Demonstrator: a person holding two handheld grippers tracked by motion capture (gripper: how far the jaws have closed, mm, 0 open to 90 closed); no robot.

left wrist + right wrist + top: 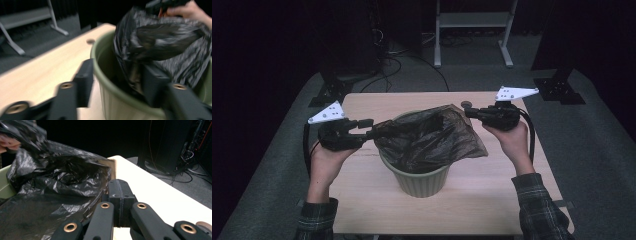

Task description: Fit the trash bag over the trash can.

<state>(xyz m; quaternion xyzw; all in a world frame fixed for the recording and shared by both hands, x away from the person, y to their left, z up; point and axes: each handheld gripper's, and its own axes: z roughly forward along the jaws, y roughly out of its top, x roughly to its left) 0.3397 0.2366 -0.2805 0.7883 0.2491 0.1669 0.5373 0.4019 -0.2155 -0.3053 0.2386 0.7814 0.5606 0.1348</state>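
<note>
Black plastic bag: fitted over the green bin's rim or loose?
Loose: the black plastic bag lies crumpled across the green ribbed bin, rim uncovered.

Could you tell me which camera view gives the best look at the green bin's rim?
The left gripper view: the green bin's rim runs close between its jaws. The high view shows the whole bin, its rim mostly under the black bag. The right gripper view catches a sliver.
</note>
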